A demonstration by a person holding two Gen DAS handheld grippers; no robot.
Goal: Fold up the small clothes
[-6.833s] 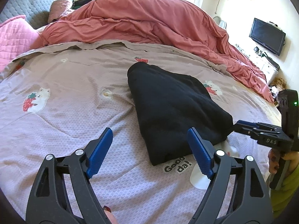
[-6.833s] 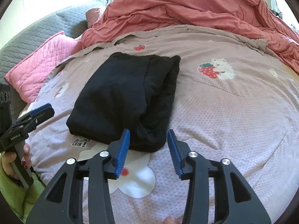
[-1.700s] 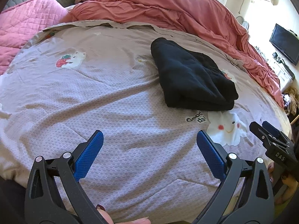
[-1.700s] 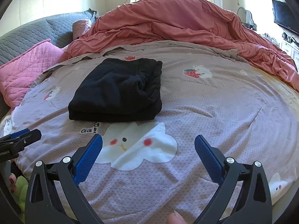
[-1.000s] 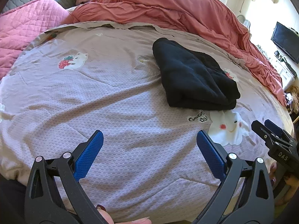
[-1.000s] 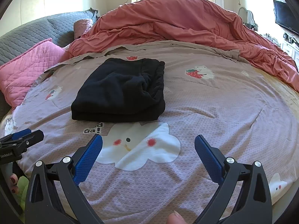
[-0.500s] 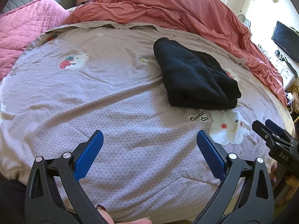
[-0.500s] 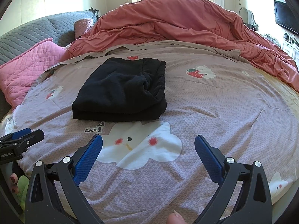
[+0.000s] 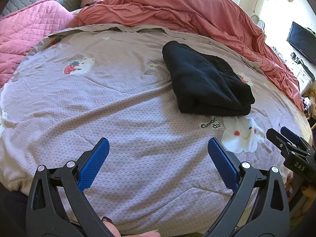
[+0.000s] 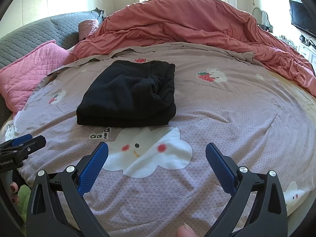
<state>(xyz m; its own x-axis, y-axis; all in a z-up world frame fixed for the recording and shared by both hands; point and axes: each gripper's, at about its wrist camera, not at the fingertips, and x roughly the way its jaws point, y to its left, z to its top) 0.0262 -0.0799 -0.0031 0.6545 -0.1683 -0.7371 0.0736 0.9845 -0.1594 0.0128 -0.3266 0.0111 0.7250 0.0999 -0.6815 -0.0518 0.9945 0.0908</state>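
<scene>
A black garment [image 9: 205,83] [image 10: 130,96] lies folded into a thick rectangle on the mauve printed bedspread [image 9: 122,106] [image 10: 233,106]. My left gripper [image 9: 158,158] hangs open over the near edge of the bed, well short of the garment, with nothing between its blue pads. My right gripper [image 10: 157,158] is open too, above a white cloud print, a short way in front of the garment. Each gripper shows at the edge of the other's view: the right one [image 9: 286,140] and the left one [image 10: 23,144].
A rumpled salmon duvet [image 9: 177,11] [image 10: 187,25] is heaped along the far side of the bed. Pink quilted pillows [image 9: 29,31] [image 10: 33,69] and a grey headboard [image 10: 39,33] lie at the left. A television [image 9: 302,41] hangs on the right wall.
Both grippers, which were close around the garment 6.8 s ago, have drawn back to the bed's near edge and opened wide. The garment is folded smaller. Little has moved in the last second.
</scene>
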